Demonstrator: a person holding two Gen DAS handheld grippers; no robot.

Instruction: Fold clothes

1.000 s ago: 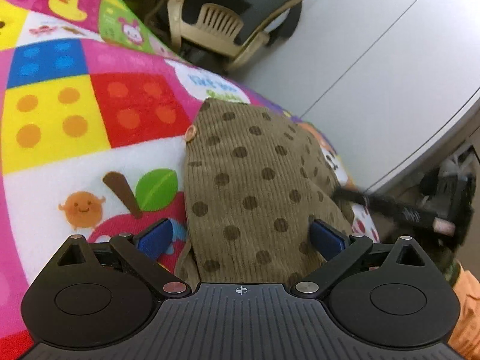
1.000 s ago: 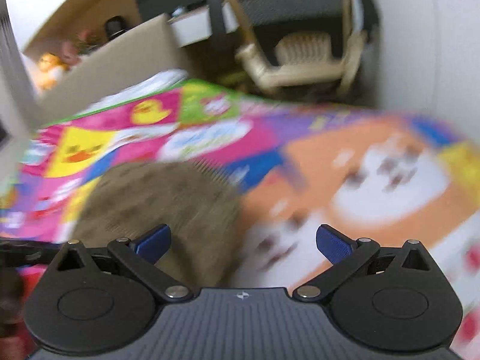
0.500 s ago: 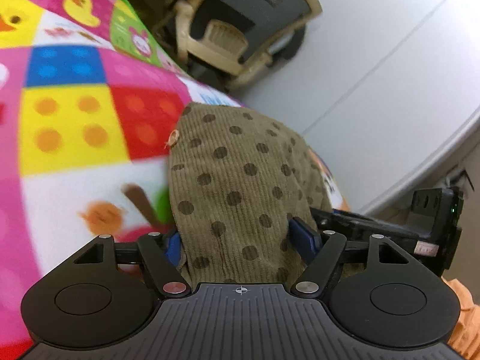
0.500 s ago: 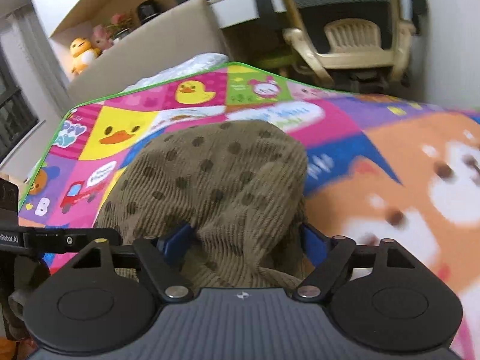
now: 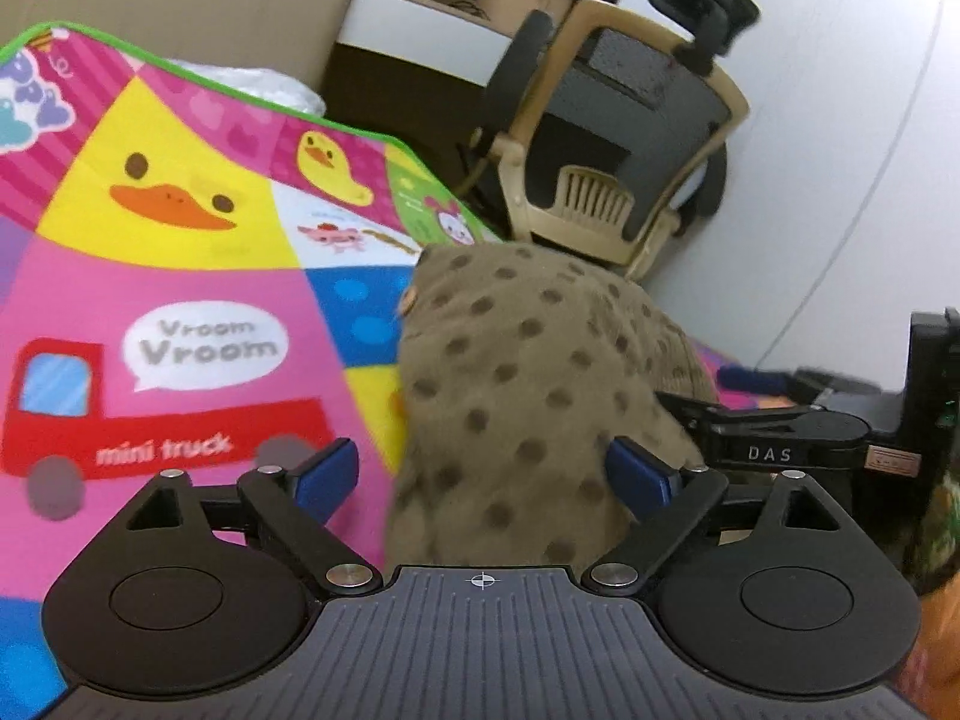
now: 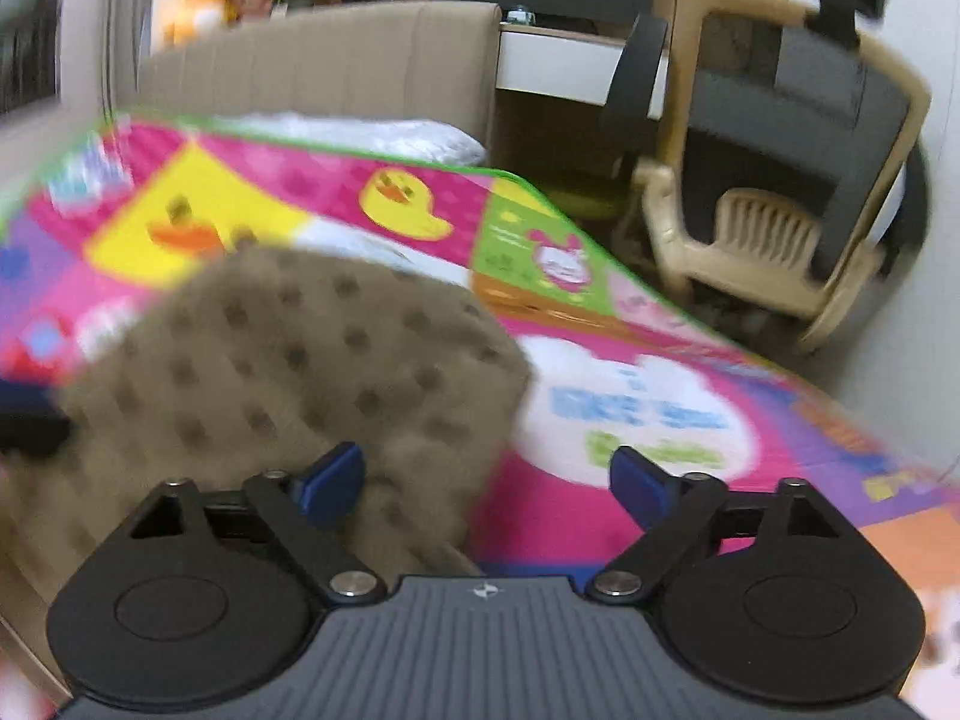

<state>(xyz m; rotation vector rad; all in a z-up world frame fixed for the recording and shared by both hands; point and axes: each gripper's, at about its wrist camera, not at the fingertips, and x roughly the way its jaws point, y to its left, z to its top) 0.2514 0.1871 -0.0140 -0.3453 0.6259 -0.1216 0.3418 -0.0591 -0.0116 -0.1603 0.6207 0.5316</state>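
The left gripper (image 5: 480,480) stands with its blue-padded fingers (image 5: 327,477) spread wide, and the brown dotted garment (image 5: 528,396) fills the right half of the gap between them. The cloth reaches the right pad, while the left pad sits apart from it over the mat; nothing is pinched. The right gripper (image 6: 486,483) is likewise spread wide. Its left pad lies against the garment's (image 6: 300,360) edge, and its right pad hangs over bare mat; that view is blurred, so finer contact cannot be told.

The garment is a ribbed brown fabric with darker dots, heaped in a rounded mound on the colourful play mat (image 5: 180,276). A small pale button (image 5: 410,299) shows at its upper left edge. In the left wrist view, the right gripper's black body (image 5: 810,432) appears just beside the mound on its right side.

The mat shows a duck, a red truck and a speech bubble. Beyond its green edge stand a beige-framed office chair (image 5: 624,138) with a small beige plastic chair (image 5: 594,204) tucked under it, and a tan headboard (image 6: 324,60).
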